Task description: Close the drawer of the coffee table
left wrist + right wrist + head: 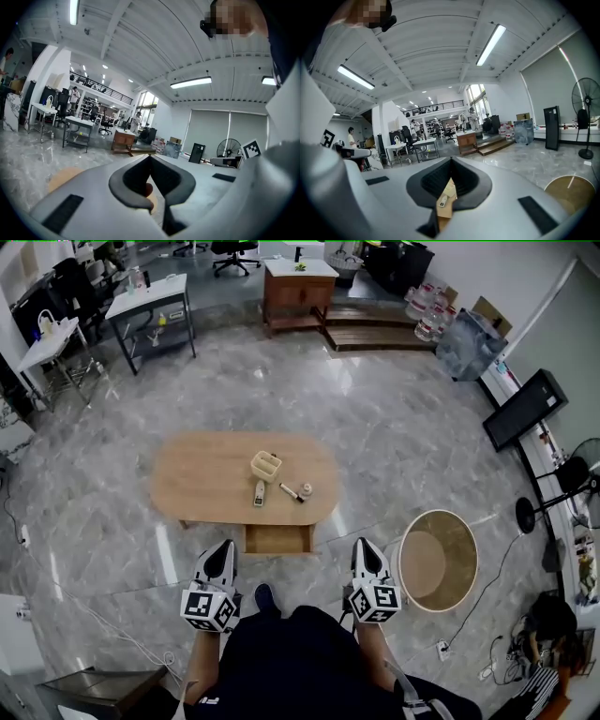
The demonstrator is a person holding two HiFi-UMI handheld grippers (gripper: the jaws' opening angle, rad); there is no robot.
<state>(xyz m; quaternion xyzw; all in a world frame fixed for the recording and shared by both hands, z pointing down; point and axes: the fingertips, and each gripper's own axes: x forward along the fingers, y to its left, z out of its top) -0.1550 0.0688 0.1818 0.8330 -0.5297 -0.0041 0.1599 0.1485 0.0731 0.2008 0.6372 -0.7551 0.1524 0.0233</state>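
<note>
Wooden coffee table (206, 474), drawer (277, 538) open, marble floor (403, 427)

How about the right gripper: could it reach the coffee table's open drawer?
Probably yes: the right gripper hangs beside the drawer, which juts from the near side of the coffee table, and nothing stands between them. Its shut fingers hold nothing.

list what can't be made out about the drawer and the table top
Drawer inside: head view, too small to tell whether it holds anything.
Small round item on the coffee table: head view, too small to name.
Table in both gripper views: the shut jaws cover most of it.
</note>
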